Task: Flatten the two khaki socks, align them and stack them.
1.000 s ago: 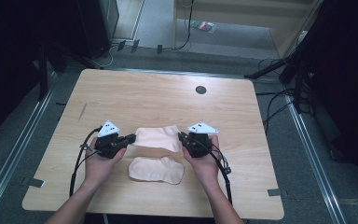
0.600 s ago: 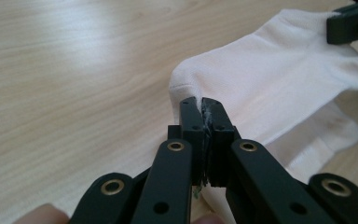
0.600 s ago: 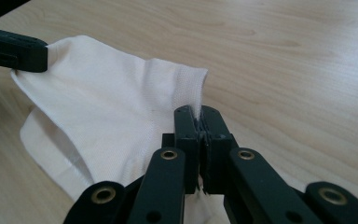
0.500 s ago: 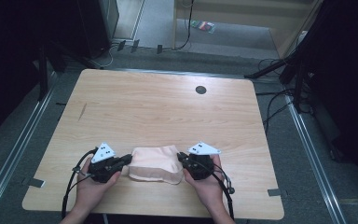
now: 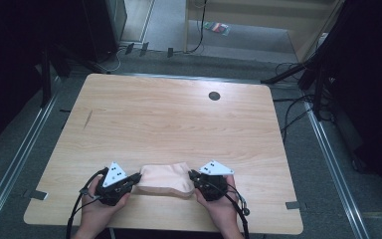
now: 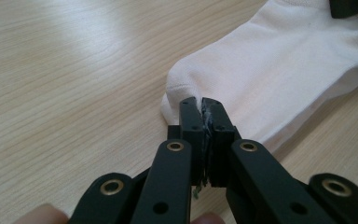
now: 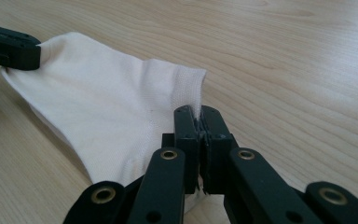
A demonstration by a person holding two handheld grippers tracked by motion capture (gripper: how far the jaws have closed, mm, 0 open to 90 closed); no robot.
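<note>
Jaws of both our left gripper [image 5: 138,177] and right gripper [image 5: 191,175] clamp opposite sock [image 5: 165,178] ends, so it lies flat on the counter [image 5: 169,119] between them for folding.

Light wood bench [image 5: 179,119] under even overhead light, its grain running side to side, with a small dark round grommet [image 5: 214,95] near the far edge. Grey floor [image 5: 169,30] all around, metal rails [image 5: 10,169] flanking the bench on both sides. Black cables [image 5: 293,107] snake across the floor at the right. Beyond, a pale wooden cabinet [image 5: 263,15] stands against the back; deep shadow swallows both far corners.
</note>
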